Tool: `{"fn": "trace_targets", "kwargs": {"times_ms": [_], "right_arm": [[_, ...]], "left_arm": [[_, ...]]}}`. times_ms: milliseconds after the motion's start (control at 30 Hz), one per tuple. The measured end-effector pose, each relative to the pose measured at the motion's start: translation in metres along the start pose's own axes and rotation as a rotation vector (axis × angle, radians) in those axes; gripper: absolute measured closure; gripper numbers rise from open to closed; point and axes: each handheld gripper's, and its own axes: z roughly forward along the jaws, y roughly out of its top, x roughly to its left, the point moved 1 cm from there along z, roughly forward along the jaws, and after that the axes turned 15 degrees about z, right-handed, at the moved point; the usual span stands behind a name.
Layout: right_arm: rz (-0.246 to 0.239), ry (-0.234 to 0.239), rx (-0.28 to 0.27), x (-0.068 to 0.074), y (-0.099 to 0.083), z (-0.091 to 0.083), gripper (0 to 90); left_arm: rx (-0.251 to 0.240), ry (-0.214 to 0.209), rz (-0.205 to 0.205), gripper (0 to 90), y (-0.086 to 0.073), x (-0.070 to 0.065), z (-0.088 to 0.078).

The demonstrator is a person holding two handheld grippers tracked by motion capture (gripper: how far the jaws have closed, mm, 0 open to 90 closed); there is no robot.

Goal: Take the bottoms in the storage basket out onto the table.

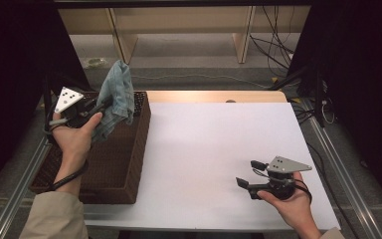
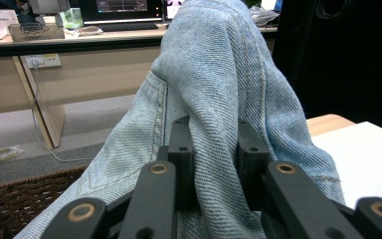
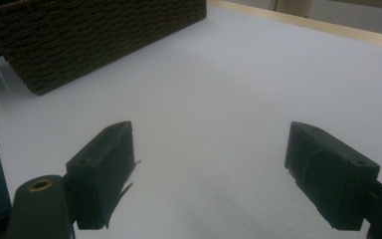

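Observation:
A light blue denim garment [image 1: 115,97] hangs bunched above the brown wicker basket [image 1: 124,164] at the table's left edge. My left gripper [image 1: 101,105] is shut on it, held up over the basket's far end. Seen from the left gripper view, the denim [image 2: 219,89] rises between the two black fingers [image 2: 180,144], which pinch a fold of it. At the table's front right, my right gripper [image 1: 248,173] rests low over the white surface, pointing left. Its jaws stand wide apart in the right gripper view [image 3: 209,169], with nothing between them.
The white table top [image 1: 214,144] stretches between basket and right hand. The basket's woven wall [image 3: 94,40] lies ahead of the right gripper. Behind the table are wooden desk legs [image 1: 122,40] and loose cables [image 1: 273,45] on the floor.

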Motion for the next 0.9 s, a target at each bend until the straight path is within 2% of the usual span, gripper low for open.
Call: {"fn": "trace_targets", "kwargs": {"times_ms": [267, 900], "right_arm": [[0.001, 0.000, 0.000, -0.0001, 0.0000, 0.0000, 20.6], [0.001, 0.002, -0.005, -0.0002, 0.0002, -0.0002, 20.2]], "left_arm": [[0.000, -0.011, 0.012, 74.0, 0.0022, -0.0037, 0.0007], [-0.018, -0.023, 0.012, 74.0, 0.0093, -0.0085, -0.0022]]}}
